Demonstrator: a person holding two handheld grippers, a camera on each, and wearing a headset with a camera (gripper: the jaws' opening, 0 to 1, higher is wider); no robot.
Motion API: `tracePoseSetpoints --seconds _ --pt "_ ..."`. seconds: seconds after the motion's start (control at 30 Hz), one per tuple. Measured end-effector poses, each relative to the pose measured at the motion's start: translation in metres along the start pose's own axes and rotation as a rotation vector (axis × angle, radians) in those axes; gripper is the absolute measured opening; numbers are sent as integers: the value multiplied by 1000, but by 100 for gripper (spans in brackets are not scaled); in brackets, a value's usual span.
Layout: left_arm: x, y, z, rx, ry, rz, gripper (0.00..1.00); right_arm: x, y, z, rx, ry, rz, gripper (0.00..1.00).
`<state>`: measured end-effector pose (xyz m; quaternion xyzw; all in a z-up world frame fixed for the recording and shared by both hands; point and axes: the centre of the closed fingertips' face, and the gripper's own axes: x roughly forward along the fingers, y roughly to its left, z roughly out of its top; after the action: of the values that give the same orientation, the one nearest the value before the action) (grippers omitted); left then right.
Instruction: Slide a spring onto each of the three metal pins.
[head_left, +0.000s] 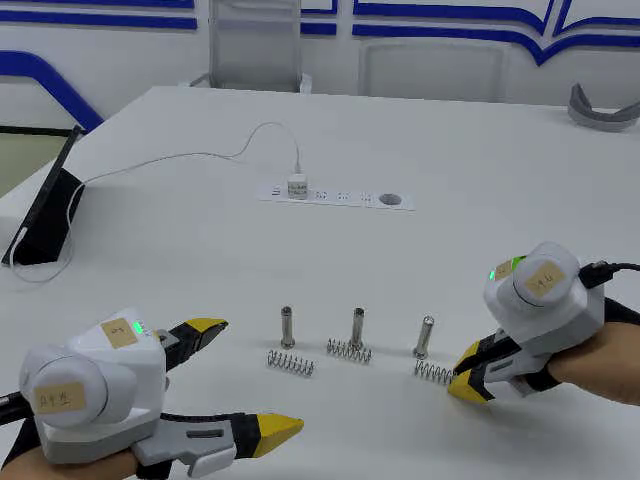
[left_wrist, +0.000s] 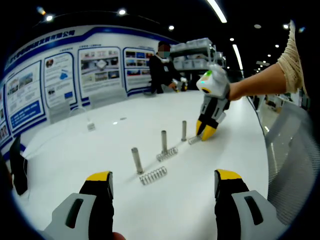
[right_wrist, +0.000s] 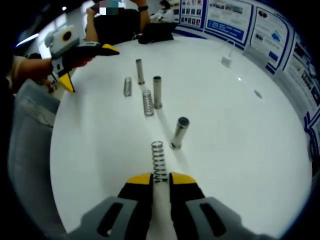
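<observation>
Three upright metal pins stand in a row on the white table: left pin (head_left: 287, 327), middle pin (head_left: 357, 327), right pin (head_left: 424, 337). A spring lies flat in front of each: left spring (head_left: 290, 362), middle spring (head_left: 349, 350), right spring (head_left: 433, 372). My right gripper (head_left: 466, 384) is low at the right spring's near end. In the right gripper view its yellow-tipped jaws (right_wrist: 160, 178) are pinched on the end of that spring (right_wrist: 158, 156), beside the nearest pin (right_wrist: 179, 132). My left gripper (head_left: 243, 377) hovers open, short of the left spring (left_wrist: 153, 175) and left pin (left_wrist: 137, 160).
A power strip (head_left: 335, 196) with a white charger and cable lies mid-table behind the pins. A black tablet stand (head_left: 45, 215) sits at the left edge. Chairs stand at the far edge, and a grey curved object (head_left: 600, 110) lies far right.
</observation>
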<state>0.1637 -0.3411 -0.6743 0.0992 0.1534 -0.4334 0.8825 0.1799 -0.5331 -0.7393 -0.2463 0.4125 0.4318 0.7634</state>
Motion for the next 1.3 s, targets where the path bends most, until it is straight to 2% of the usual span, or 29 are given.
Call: tracePoseSetpoints --seconds 0.6,0.97,1.3 --pt "6 -11 1 3 1 -30 81 -5 4 1 -19 4 8 11" --pt "19 -26 3 26 9 -87 75 -13 23 24 -82 -25 30 11" --pt "32 -38 6 44 10 -141 67 -15 34 35 -124 -29 51 11"
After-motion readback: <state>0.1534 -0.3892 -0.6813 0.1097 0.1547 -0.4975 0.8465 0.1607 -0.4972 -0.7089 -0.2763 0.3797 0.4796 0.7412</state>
